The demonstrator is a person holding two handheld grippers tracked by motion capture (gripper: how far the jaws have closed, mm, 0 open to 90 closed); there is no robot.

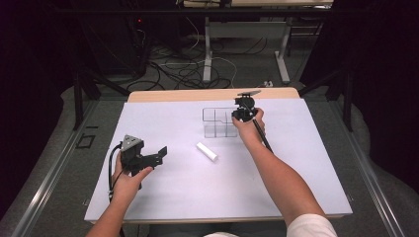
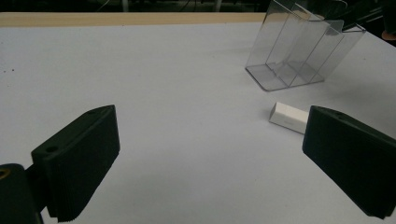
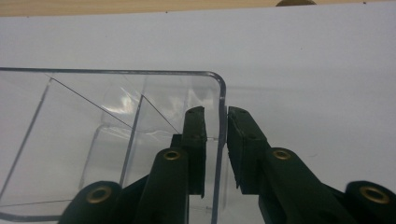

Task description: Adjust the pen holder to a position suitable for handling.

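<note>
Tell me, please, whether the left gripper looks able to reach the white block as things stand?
Probably yes: the left gripper is open, pointed toward the white block, with bare table between them.

Clear plastic organizer (image 1: 219, 122), white block (image 1: 207, 151), black grippers w/ brass screws, white tbl (image 1: 197, 192).
</note>
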